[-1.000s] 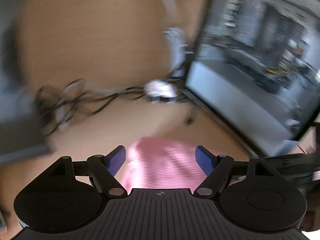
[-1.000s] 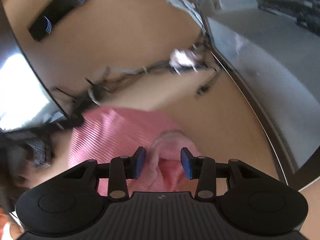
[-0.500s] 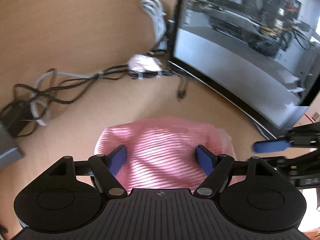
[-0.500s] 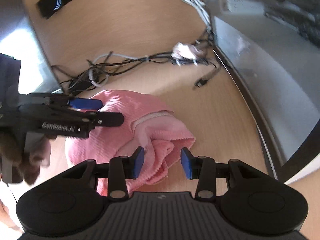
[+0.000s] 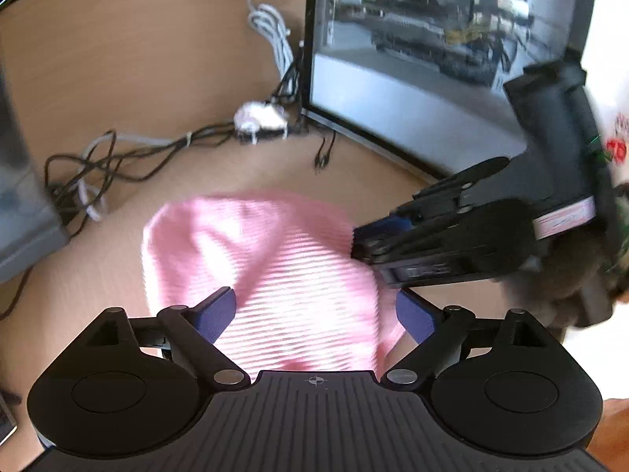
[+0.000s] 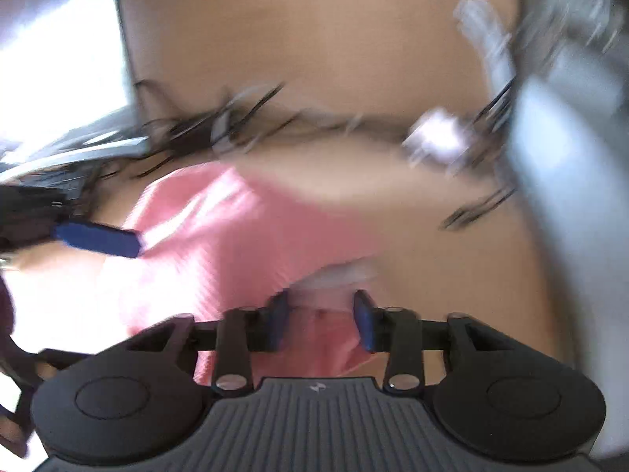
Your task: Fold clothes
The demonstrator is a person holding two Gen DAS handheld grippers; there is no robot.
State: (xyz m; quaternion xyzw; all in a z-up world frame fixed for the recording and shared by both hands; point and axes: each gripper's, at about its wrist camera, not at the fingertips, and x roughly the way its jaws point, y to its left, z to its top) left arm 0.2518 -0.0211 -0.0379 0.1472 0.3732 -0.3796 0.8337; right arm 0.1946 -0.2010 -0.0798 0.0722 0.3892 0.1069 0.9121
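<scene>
Cloth: a pink ribbed cloth [image 5: 275,267] lies bunched on the counter [image 5: 129,63], directly ahead of and under both tools; its far edge is rounded and its near part runs under the left tool's body.

Left hand-held gripper [image 5: 314,314]: released and widening; the blue pads [image 5: 218,310] stand far apart on either side of the cloth, and neither pad presses on it. The cloth fills the gap between them.

Right hand-held gripper [image 6: 320,326]: narrowing, with a fold of the cloth [image 6: 236,244] between its blue pads [image 6: 363,324]. The picture is smeared, so I cannot tell whether the pads already pinch the fold. In the left wrist view this tool [image 5: 444,236] comes in from the right, its tips at the cloth's right edge.

Other tool in the right view: the left tool's blue pad [image 6: 98,238] shows at the left, at the cloth's left edge.

Monitor: a dark-framed screen [image 5: 432,59] stands ahead and to the right of the left tool, well beyond the cloth.

Cables: a tangle of black and white cables [image 5: 98,169] lies ahead and to the left, beyond the cloth, running to a small white adapter [image 5: 261,118] near the screen's lower corner. A coiled white cord [image 5: 271,35] lies farther ahead.

Grey box: a grey box [image 5: 23,212] sits at the far left, beside the tangle.

Person: a hand [image 5: 570,271] grips the right tool's handle at the right edge.
</scene>
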